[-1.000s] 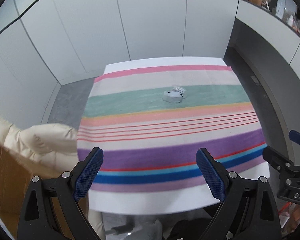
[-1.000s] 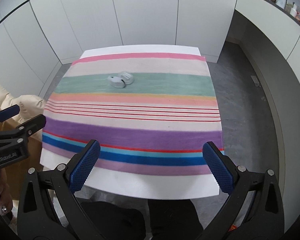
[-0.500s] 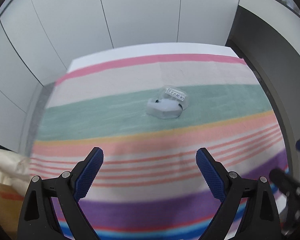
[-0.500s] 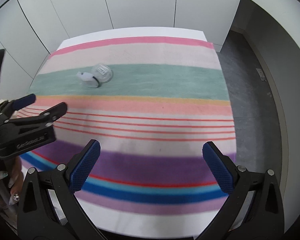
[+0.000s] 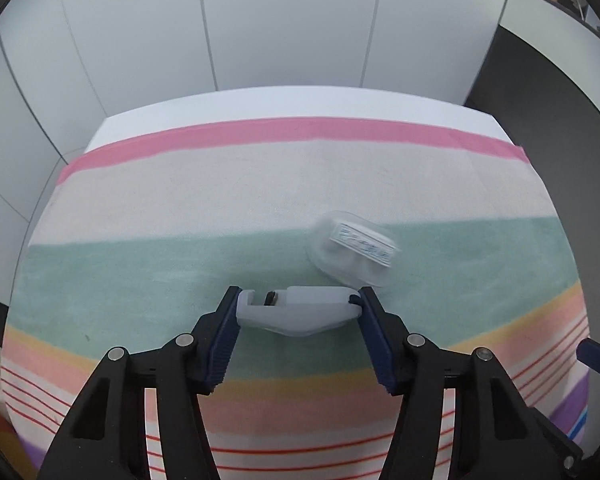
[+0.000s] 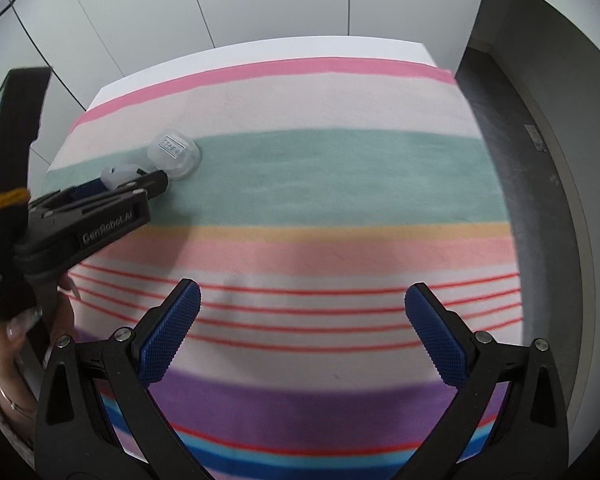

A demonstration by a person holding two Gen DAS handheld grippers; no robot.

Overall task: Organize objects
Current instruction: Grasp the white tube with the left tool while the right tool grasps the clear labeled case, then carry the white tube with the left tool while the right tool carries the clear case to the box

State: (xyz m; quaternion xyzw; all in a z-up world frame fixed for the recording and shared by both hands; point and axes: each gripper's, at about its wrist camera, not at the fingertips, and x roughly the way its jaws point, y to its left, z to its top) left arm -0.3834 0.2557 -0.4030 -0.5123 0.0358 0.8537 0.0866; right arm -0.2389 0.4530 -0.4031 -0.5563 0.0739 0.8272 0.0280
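Note:
A pale grey-white plastic piece (image 5: 298,310) lies on the green stripe of the striped cloth (image 5: 180,200). My left gripper (image 5: 296,308) has closed its blue pads onto both ends of it. A clear lidded plastic case with a printed label (image 5: 354,254) sits just behind it to the right, slightly blurred. In the right wrist view the left gripper (image 6: 140,184) holds the white piece (image 6: 120,174) next to the clear case (image 6: 174,152). My right gripper (image 6: 302,304) is open and empty above the thin red stripes.
The striped cloth covers a white table (image 5: 260,98) that stands against white wall panels. Grey floor (image 6: 540,152) lies to the right of the table. A person's hand (image 6: 12,336) holds the left gripper at the left edge.
My left gripper moved forward across the cloth and closed around the white piece. My right gripper also moved forward over the cloth and stayed open.

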